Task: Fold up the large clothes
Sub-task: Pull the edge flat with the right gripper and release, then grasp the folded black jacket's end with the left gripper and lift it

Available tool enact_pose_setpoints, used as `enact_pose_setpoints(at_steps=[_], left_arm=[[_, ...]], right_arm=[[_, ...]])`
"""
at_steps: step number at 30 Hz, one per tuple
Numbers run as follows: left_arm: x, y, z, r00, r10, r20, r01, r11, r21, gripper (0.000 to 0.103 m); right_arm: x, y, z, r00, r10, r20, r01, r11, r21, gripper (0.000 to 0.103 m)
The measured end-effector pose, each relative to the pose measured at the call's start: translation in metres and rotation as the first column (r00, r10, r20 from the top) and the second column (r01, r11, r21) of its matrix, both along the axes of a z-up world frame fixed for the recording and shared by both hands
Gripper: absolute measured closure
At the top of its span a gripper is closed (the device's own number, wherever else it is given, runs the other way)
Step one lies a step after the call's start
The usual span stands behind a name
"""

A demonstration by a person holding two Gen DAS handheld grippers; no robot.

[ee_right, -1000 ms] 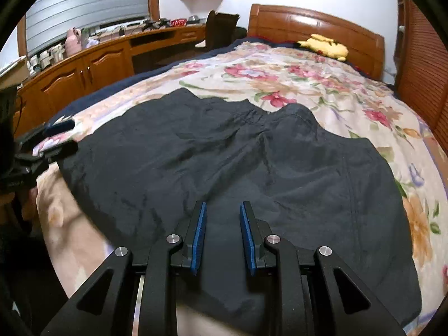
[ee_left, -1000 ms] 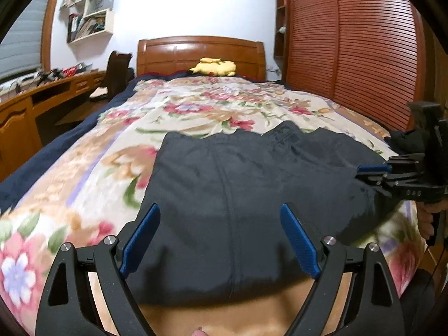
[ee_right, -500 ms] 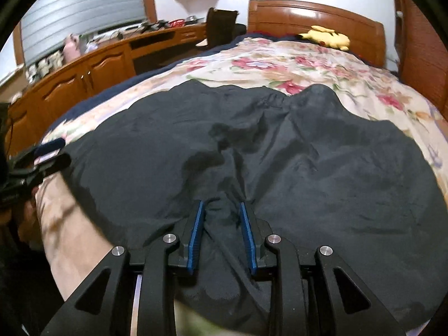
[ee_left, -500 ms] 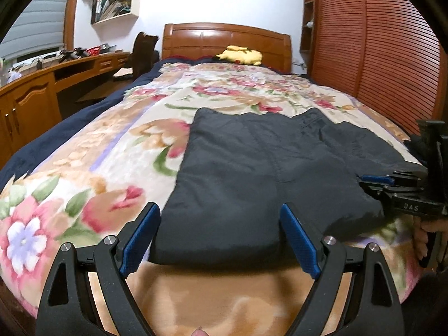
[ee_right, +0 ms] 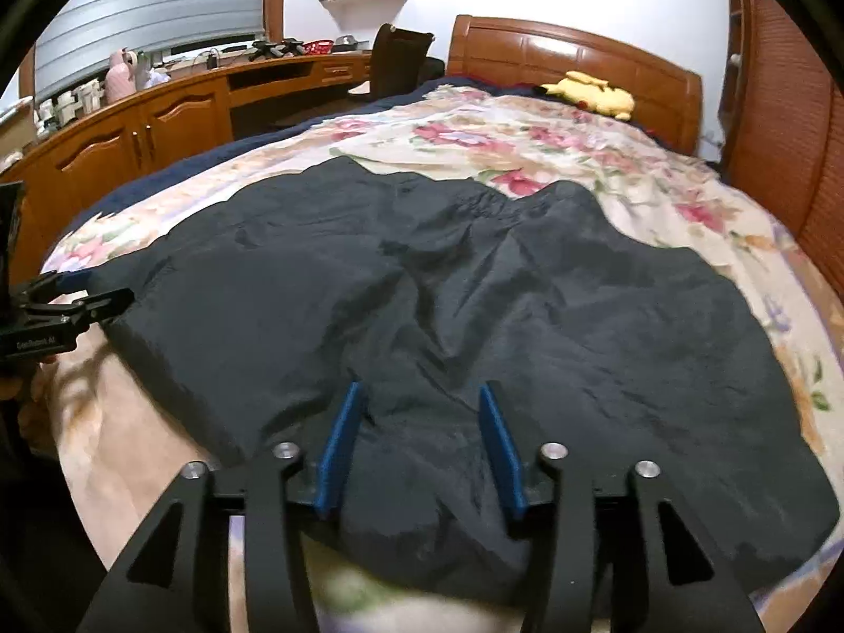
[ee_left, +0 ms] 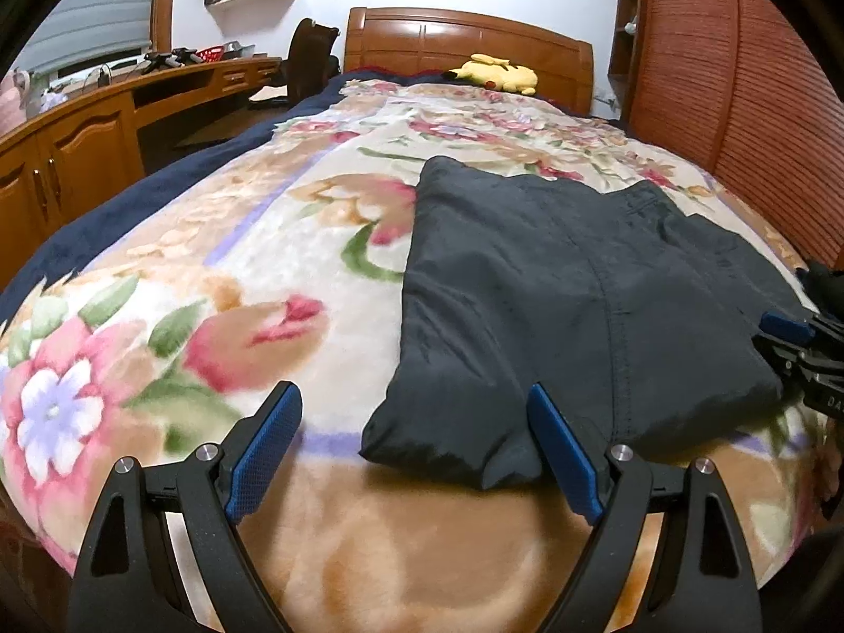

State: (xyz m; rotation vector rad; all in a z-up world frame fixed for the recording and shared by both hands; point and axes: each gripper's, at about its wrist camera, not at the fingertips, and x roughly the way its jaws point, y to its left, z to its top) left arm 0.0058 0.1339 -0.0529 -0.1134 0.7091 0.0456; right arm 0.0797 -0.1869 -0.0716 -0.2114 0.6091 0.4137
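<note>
A pair of dark grey trousers (ee_left: 569, 306) lies flat on the flowered blanket (ee_left: 221, 285) near the foot of the bed. It also fills the middle of the right wrist view (ee_right: 475, 306). My left gripper (ee_left: 416, 438) is open and empty, just above the blanket at the garment's near left corner. My right gripper (ee_right: 419, 443) is open, its blue pads (ee_right: 498, 448) astride a raised bit of the fabric at the near hem. The right gripper shows at the right edge of the left wrist view (ee_left: 791, 337). The left gripper shows at the left edge of the right wrist view (ee_right: 79, 295).
A yellow plush toy (ee_left: 496, 74) lies by the wooden headboard (ee_left: 464, 42). A wooden desk with cupboards (ee_right: 158, 126) and a chair (ee_right: 401, 58) stand along the left. A slatted wooden wardrobe (ee_left: 738, 79) stands on the right.
My right gripper was nearly shut on a fold of the hem and has opened wider. My left gripper has moved left, off the garment to its left corner, staying open.
</note>
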Motion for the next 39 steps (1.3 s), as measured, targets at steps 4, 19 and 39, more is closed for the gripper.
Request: enact_pose_setpoints(at_steps=[4, 19, 39], left_arm=[[-0.002, -0.002, 0.000, 0.999, -0.035, -0.021, 0.034, 0.999, -0.027, 0.042], [0.003, -0.008, 0.000, 0.995, -0.065, -0.076, 0.059, 0.995, -0.087, 0.080], [0.011, -0.139, 0.129, 0.958, -0.260, 0.121, 0.237, 0.956, 0.175, 0.095]], right_arm=[[-0.010, -0.008, 0.005, 1.000, -0.014, 0.001, 0.014, 1.000, -0.001, 0.039], [-0.015, -0.015, 0.014, 1.000, -0.024, -0.009, 0.024, 0.999, -0.034, 0.020], [-0.034, -0.090, 0.018, 0.993, -0.117, -0.001, 0.117, 0.993, -0.005, 0.020]])
